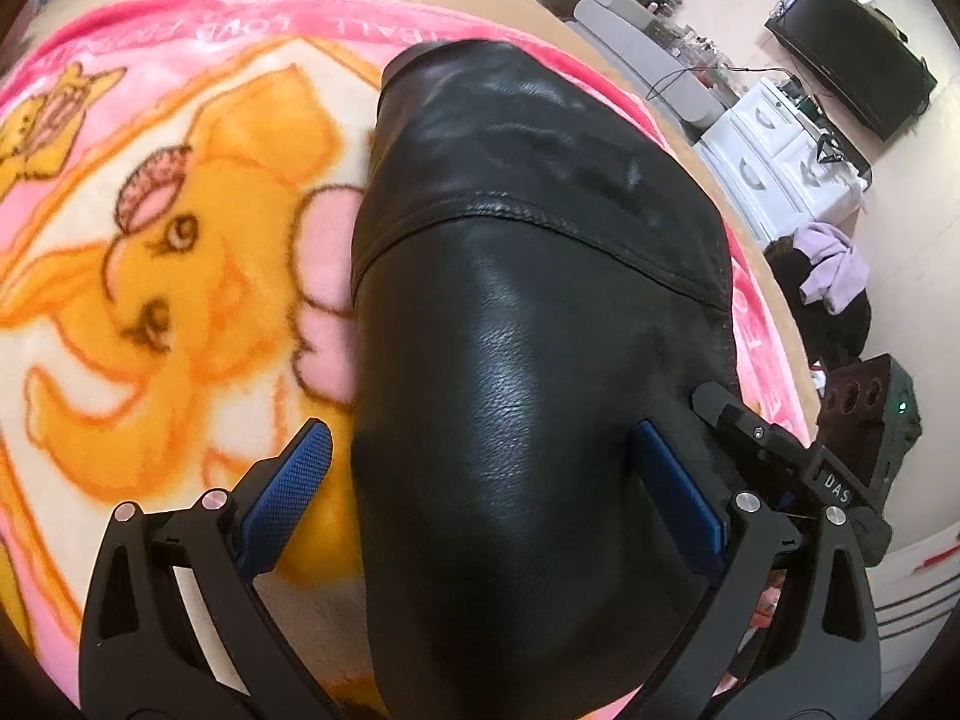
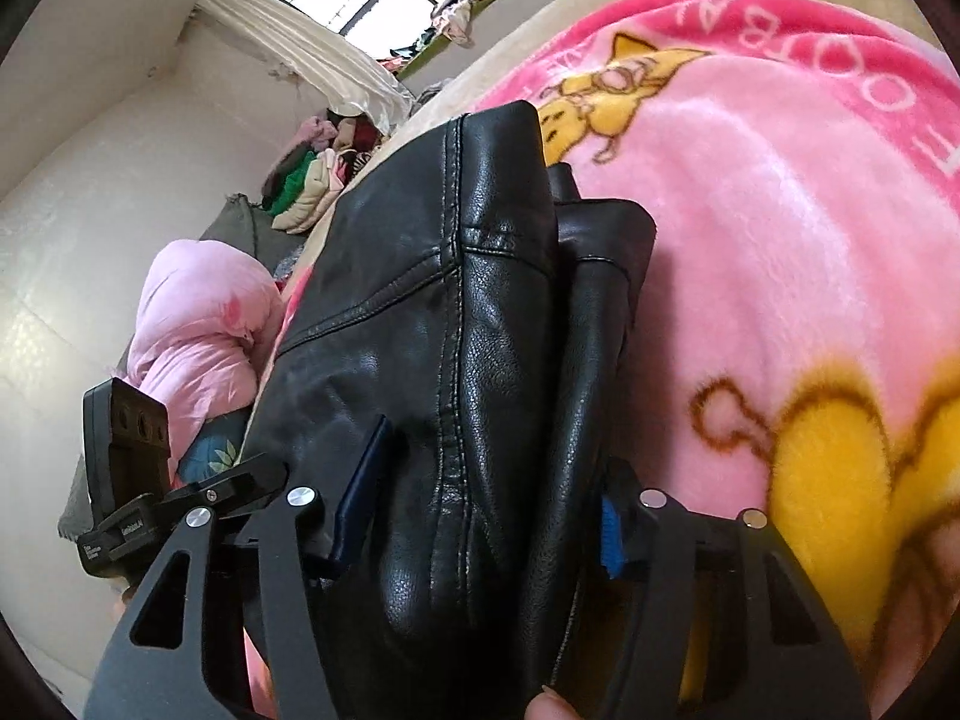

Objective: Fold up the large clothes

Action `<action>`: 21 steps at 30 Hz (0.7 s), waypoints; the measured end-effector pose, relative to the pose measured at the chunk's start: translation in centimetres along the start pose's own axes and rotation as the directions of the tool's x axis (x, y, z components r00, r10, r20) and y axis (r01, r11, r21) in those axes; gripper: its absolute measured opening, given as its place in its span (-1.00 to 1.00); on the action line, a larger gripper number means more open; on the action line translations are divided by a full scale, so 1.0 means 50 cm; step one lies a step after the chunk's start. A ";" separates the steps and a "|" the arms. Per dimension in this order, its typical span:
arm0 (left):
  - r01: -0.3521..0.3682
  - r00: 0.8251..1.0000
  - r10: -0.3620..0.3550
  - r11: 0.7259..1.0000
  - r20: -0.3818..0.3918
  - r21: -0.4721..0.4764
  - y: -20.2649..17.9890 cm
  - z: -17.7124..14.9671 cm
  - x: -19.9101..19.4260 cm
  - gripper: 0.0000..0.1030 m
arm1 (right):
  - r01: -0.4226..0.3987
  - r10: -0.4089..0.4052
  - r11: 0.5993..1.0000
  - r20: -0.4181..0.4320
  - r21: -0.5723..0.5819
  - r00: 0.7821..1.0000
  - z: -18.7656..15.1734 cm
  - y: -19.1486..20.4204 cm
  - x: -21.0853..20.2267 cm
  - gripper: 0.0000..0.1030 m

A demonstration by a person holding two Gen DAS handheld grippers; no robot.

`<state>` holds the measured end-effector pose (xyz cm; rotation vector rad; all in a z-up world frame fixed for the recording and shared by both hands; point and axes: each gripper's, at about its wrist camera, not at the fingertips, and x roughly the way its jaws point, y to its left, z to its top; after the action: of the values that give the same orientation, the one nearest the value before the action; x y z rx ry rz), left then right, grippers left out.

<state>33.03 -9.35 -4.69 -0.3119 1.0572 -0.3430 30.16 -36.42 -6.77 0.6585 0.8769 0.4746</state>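
A black leather jacket (image 1: 528, 300) lies folded into a long bundle on the pink cartoon blanket (image 1: 180, 240). My left gripper (image 1: 486, 480) hangs over its near end with the jaws wide. The left blue pad (image 1: 294, 492) stands off the leather above the blanket, and the right pad (image 1: 678, 492) is at the jacket's other edge. In the right wrist view my right gripper (image 2: 486, 510) is shut on the jacket (image 2: 456, 312), whose stitched seam runs up between the fingers. One dark pad (image 2: 360, 492) presses on the leather, and the other pad is mostly hidden behind a fold.
The blanket (image 2: 780, 210) covers a bed with a beige edge. White drawers (image 1: 774, 150) and a black screen (image 1: 852, 78) stand past the bed's far right. A pink pillow (image 2: 198, 330) and a heap of clothes (image 2: 312, 174) lie to the left, and a fingertip (image 2: 552, 708) shows at the bottom.
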 end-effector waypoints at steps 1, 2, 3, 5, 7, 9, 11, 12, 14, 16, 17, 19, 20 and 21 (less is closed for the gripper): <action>-0.008 1.000 0.008 1.000 0.009 0.006 0.000 0.002 -0.003 0.82 | 0.002 -0.002 1.000 0.000 -0.005 1.000 0.002 0.002 0.003 0.08; -0.016 1.000 0.015 1.000 0.015 0.012 0.000 0.005 -0.004 0.82 | 0.002 -0.002 1.000 -0.002 -0.012 1.000 0.005 0.008 0.007 0.08; -0.027 0.999 0.027 0.999 0.024 0.017 0.002 0.006 -0.008 0.82 | 0.000 0.000 1.000 -0.004 -0.022 1.000 0.007 0.013 0.011 0.08; -0.050 0.998 0.049 0.998 0.038 0.026 0.006 0.011 -0.014 0.82 | -0.006 0.005 0.999 -0.003 -0.039 1.000 0.012 0.025 0.018 0.08; -0.061 0.997 0.060 0.998 0.045 0.023 0.017 0.014 -0.019 0.82 | -0.016 0.015 0.999 -0.004 -0.048 1.000 0.014 0.035 0.029 0.08; -0.072 0.996 0.071 0.997 0.053 0.015 0.028 0.018 -0.024 0.82 | -0.031 0.032 0.998 0.000 -0.051 1.000 0.017 0.045 0.040 0.08; -0.075 0.995 0.074 0.997 0.060 0.005 0.035 0.019 -0.029 0.82 | -0.059 0.059 0.997 0.005 -0.052 0.998 0.019 0.057 0.053 0.07; -0.075 0.995 0.075 0.997 0.063 -0.001 0.038 0.022 -0.032 0.82 | -0.073 0.074 0.996 0.006 -0.052 0.997 0.022 0.063 0.060 0.07; -0.081 0.994 0.082 0.997 0.073 -0.010 0.043 0.032 -0.037 0.82 | -0.099 0.099 0.993 0.007 -0.063 0.995 0.023 0.082 0.074 0.04; -0.115 0.991 0.116 0.993 0.070 -0.020 0.048 0.038 -0.037 0.82 | -0.093 0.094 0.990 0.002 -0.107 0.996 0.023 0.111 0.088 0.01; -0.111 0.991 0.113 0.993 0.068 -0.025 0.051 0.039 -0.037 0.82 | -0.079 0.080 0.989 0.002 -0.123 0.997 0.025 0.118 0.091 0.00; -0.101 0.992 0.102 0.995 0.071 -0.018 0.047 0.037 -0.034 0.82 | -0.061 0.061 0.990 -0.006 -0.130 0.998 0.030 0.118 0.090 0.00; -0.101 0.992 0.101 0.995 0.071 -0.006 0.043 0.034 -0.033 0.82 | -0.049 0.048 0.990 -0.012 -0.129 0.999 0.032 0.113 0.087 0.00; -0.100 0.993 0.099 0.995 0.068 0.003 0.043 0.029 -0.033 0.82 | -0.020 0.018 0.990 -0.018 -0.136 1.000 0.032 0.107 0.081 0.00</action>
<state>33.86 -6.59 -3.60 -0.2622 1.0007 -0.2448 33.15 -30.63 -4.50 0.5383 0.8467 0.5527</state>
